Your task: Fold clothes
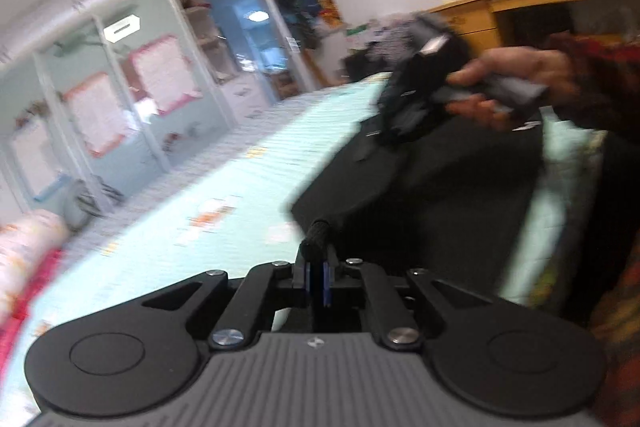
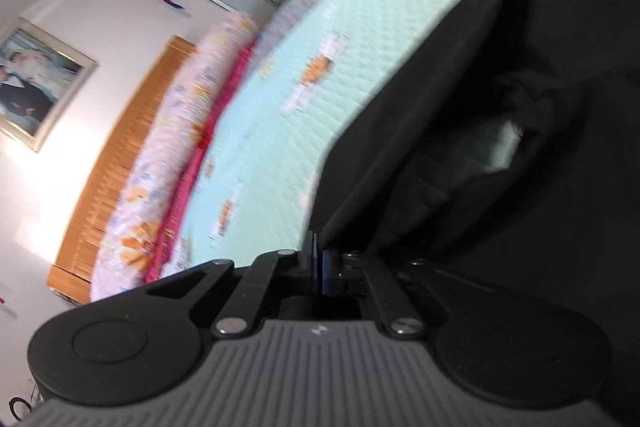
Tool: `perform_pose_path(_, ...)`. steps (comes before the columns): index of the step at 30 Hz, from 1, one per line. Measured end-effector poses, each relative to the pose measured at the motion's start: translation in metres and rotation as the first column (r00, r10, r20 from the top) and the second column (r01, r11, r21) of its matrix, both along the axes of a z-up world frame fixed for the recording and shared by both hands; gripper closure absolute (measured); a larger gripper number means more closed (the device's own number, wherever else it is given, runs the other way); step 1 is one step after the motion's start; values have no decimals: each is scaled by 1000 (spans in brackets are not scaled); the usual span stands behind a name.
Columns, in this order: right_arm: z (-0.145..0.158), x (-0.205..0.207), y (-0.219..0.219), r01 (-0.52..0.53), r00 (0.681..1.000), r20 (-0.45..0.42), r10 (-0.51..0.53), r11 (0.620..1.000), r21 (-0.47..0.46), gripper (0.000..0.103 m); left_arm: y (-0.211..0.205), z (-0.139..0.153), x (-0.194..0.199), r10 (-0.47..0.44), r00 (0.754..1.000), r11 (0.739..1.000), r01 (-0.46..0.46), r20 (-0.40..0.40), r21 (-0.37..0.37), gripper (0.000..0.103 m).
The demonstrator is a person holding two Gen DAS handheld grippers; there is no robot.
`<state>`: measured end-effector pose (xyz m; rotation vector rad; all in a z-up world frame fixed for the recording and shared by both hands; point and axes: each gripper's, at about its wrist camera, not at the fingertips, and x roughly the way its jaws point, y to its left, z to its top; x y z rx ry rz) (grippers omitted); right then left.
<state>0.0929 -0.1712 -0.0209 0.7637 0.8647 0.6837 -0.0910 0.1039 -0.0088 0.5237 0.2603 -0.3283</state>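
A black garment (image 1: 424, 203) lies spread over the right part of the bed, one corner lifted. At the bottom of the left wrist view, my left gripper (image 1: 318, 261) is shut on a bunched bit of its near edge. Further back, a hand (image 1: 516, 79) holds my right gripper (image 1: 380, 135), whose tips meet the garment's far edge. In the right wrist view the right gripper (image 2: 316, 253) is shut on the black garment (image 2: 500, 87), which rises from the fingers and fills the right side. Both views are blurred by motion.
The bed (image 1: 224, 187) has a pale green quilted cover. A rolled floral quilt (image 2: 180, 131) and a wooden headboard (image 2: 120, 163) lie at its head. Glass-door cabinets (image 1: 120, 87) stand beyond the bed, and a wooden desk (image 1: 500, 7) stands at the far right. A patterned sleeve (image 1: 600, 87) reaches in from the right.
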Motion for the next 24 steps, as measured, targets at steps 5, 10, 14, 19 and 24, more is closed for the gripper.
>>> perform_pose_path(5,7,-21,36,-97,995,15,97,994,58,100,70,40,19,84,995,995,-81,46,-56,94)
perform_pose_path(10,13,-43,73,-199,980,32,197,973,113,100,126,39,-7,154,988,982,-154,-9,-112,91)
perform_pose_path(14,-5,-57,105,-284,958,-7,286,953,102,100,147,2,-29,223,966,971,-232,-134,-57,89)
perform_pose_path(19,-38,-77,110,-329,938,-86,335,941,80,100,157,-25,-61,271,945,953,-290,-184,-87,82)
perform_pose_path(24,-44,-92,96,-335,936,-86,341,939,74,100,161,-17,-89,298,940,916,-331,-165,-227,44)
